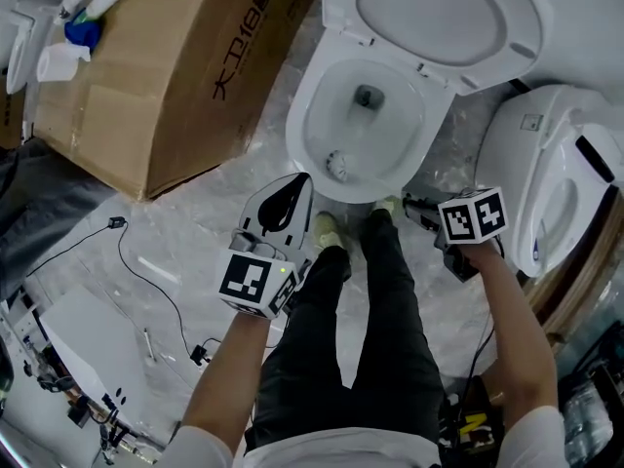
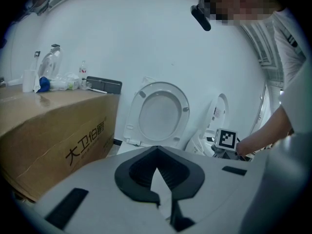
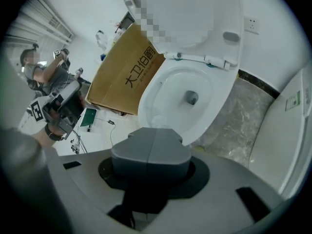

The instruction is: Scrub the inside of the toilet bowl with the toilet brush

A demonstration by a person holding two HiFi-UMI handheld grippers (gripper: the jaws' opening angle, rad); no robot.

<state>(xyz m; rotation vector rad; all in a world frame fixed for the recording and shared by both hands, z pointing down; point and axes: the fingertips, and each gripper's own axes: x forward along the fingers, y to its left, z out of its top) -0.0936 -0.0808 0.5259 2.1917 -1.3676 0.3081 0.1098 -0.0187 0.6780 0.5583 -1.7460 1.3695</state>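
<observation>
The white toilet bowl (image 1: 322, 125) stands open ahead of me with its lid (image 1: 439, 13) raised; it also shows in the right gripper view (image 3: 170, 82). A small whitish clump (image 1: 336, 165) lies in the bowl near its front wall. No toilet brush shows in any view. My left gripper (image 1: 285, 203) hovers just left of the bowl's front rim, open and empty (image 2: 158, 179). My right gripper (image 1: 417, 207) hangs at the bowl's front right, its grey jaws pressed together on nothing (image 3: 151, 152). Both are outside the bowl.
A large cardboard box (image 1: 166, 66) with bottles on top stands left of the toilet. A second white toilet (image 1: 556, 174) sits close on the right. Cables (image 1: 146, 281) and white panels lie on the floor at lower left. My legs (image 1: 361, 330) stand before the bowl.
</observation>
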